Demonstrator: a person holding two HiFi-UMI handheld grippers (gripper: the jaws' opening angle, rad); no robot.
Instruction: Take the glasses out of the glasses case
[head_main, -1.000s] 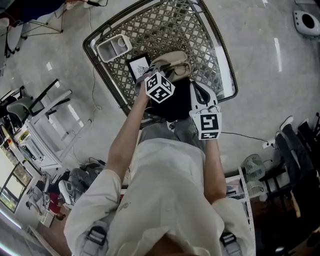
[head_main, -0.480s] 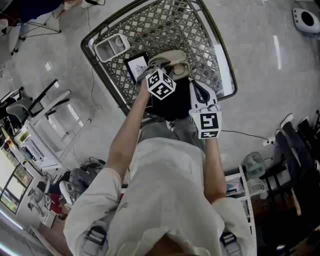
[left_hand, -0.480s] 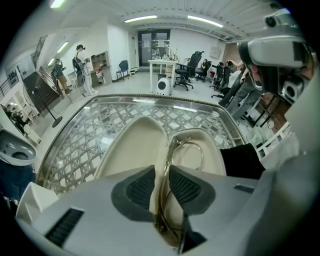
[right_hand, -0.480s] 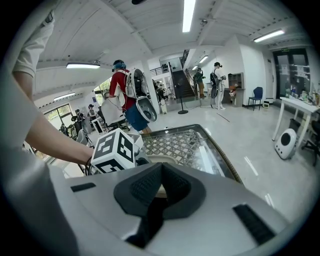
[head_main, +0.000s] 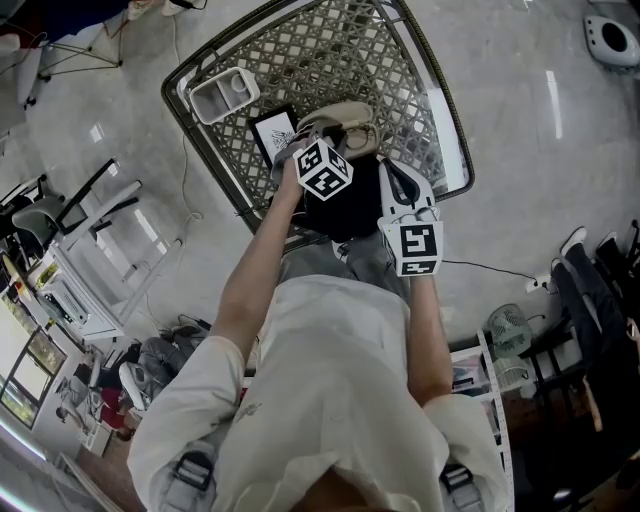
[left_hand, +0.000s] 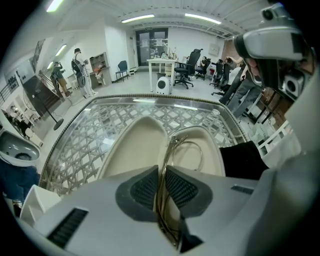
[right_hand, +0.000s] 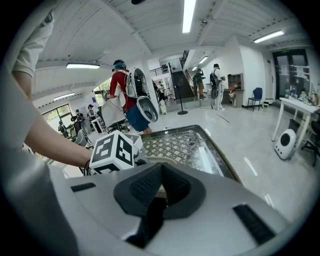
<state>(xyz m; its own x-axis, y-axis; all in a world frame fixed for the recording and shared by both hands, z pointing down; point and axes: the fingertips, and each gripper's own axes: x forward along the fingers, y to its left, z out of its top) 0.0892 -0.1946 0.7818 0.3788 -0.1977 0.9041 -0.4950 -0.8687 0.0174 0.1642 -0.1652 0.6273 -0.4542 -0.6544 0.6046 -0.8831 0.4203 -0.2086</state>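
The beige glasses case (left_hand: 137, 145) lies open on the glass table (head_main: 450, 130), both halves facing up. Thin gold wire glasses (left_hand: 186, 150) stand on edge above the case's right half. My left gripper (left_hand: 162, 172) is shut on their frame, which runs down between the pads. In the head view the left gripper (head_main: 308, 145) is at the near side of the case (head_main: 350, 118). My right gripper (right_hand: 161, 175) has its pads together, with nothing clearly between them. It hovers over a black cloth (head_main: 350, 210), just right of the left gripper's marker cube (right_hand: 114, 150).
A white tray (head_main: 222, 95) sits at the table's far left corner, with a black-framed card (head_main: 274, 132) beside the case. The table top is glass over a lattice base. Chairs, racks and people stand around the room beyond it.
The left gripper has shifted slightly toward the case, still holding the glasses. The right gripper has not moved.
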